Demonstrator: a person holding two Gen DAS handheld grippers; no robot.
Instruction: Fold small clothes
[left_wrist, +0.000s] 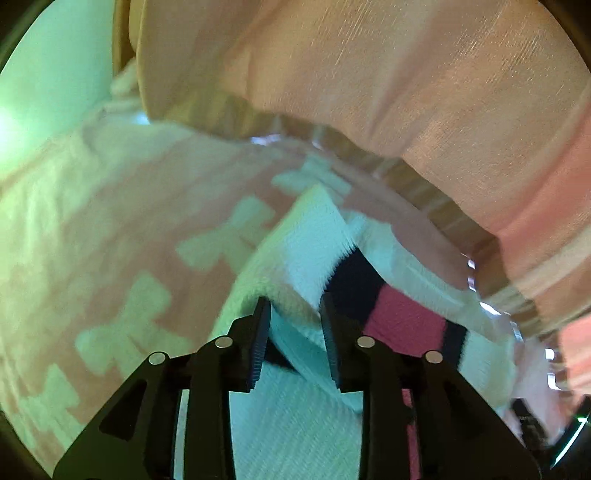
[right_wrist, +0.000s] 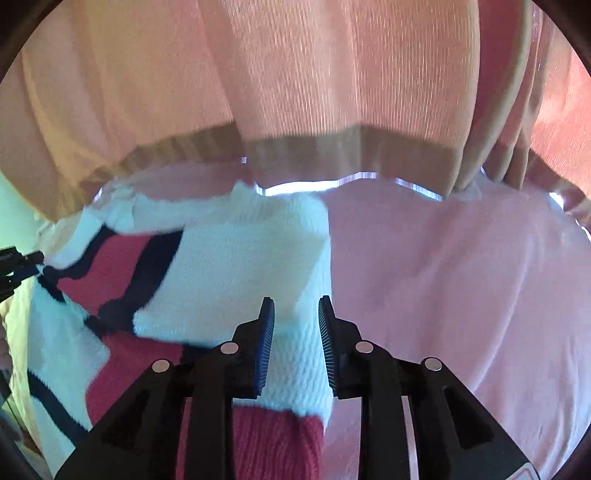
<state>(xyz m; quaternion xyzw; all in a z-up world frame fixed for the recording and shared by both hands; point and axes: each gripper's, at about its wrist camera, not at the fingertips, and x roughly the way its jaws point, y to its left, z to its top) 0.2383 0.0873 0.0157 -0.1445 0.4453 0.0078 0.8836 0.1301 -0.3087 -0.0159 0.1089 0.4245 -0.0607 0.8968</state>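
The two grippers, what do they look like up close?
Both are black plastic. The left gripper has two angular arms with round silver studs and black ribbed pads. The right gripper is built the same, but its ribbed pads look blue. No cables or sleeves show.

The right gripper (right_wrist: 295, 306) hangs with jaws parted above the near right edge of a white knit garment (right_wrist: 236, 258) with red and black patches; pink cloth (right_wrist: 461, 277) spreads right; peach fabric (right_wrist: 295, 74) hangs far.
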